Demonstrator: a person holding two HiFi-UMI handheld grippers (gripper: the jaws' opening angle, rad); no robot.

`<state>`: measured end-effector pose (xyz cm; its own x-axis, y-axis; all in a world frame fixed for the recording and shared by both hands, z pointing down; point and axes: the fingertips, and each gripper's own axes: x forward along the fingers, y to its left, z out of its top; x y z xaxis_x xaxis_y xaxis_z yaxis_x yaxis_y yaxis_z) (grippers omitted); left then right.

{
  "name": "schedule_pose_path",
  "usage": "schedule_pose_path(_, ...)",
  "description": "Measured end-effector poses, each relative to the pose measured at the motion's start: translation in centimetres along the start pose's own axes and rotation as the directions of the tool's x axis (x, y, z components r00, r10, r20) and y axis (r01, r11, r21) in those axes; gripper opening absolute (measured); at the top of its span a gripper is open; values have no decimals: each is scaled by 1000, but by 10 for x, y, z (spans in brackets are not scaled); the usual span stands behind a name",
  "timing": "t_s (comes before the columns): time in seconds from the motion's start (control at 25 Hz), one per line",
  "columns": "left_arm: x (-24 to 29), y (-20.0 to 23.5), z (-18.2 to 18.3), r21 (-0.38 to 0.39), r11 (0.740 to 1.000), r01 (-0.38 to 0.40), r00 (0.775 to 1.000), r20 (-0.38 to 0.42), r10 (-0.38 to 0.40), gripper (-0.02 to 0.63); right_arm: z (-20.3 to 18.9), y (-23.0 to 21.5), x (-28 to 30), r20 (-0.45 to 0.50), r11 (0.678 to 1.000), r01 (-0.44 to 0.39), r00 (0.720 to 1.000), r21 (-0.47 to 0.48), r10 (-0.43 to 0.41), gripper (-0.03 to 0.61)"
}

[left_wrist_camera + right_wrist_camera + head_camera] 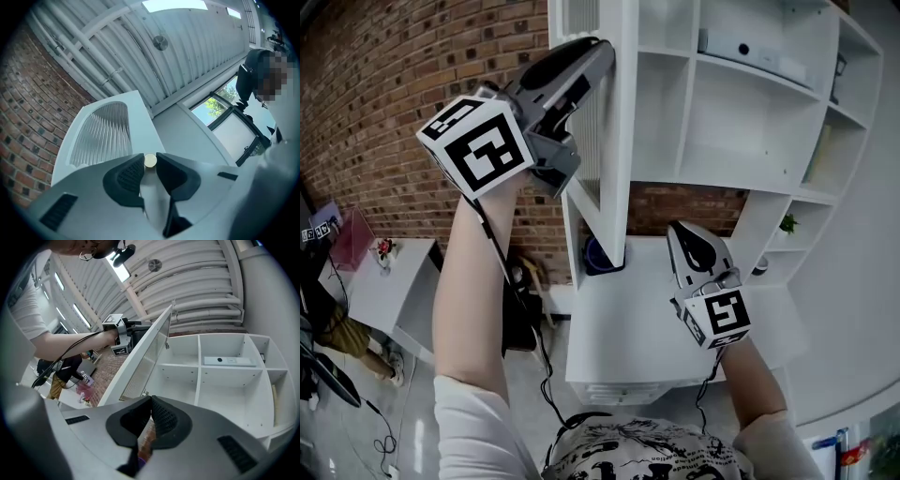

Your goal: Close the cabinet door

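The white cabinet door with a ribbed glass panel stands swung out from the open cabinet, edge-on in the head view. My left gripper is raised to the door's outer edge. In the left gripper view its jaws are shut on a small round brass knob on the door. My right gripper hangs lower, in front of the shelves and touching nothing. Its jaws are shut and empty. The right gripper view shows the door angled out, with the left gripper behind it.
A white counter runs under the cabinet, with a dark blue vessel by the door's foot. A white box lies on an upper shelf and a small plant sits at the right. A brick wall is behind.
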<state>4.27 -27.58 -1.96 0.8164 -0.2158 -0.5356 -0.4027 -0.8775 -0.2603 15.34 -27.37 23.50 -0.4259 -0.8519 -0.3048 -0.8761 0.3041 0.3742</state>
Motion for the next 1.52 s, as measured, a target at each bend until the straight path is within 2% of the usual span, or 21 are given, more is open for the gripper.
schedule_pose_path(0.12, 10, -1, -6, 19, 999, -31, 999, -17, 32, 91, 0, -9, -1, 12, 1000, -3, 1000, -13, 3, 15)
schedule_pose_path(0.32, 41, -8, -28, 31, 999, -13, 999, -44, 15, 84, -3, -32, -3, 22, 1000, 8, 1000, -4, -8, 15)
schedule_pose_path(0.84, 127, 11, -88, 165, 984, -60, 980, -176, 89, 87, -20, -109, 19, 40, 1000, 18, 999, 6, -18, 15)
schedule_pose_path(1.16, 163, 30, -115, 163, 983, -87, 979, -168, 115, 95, -43, -154, 36, 23, 1000, 10, 1000, 20, -10, 15)
schedule_pose_path(1.52, 190, 51, -136, 236, 956, -173, 960, -177, 217, 97, -62, -194, 52, 10, 1000, 14, 1000, 27, -14, 15)
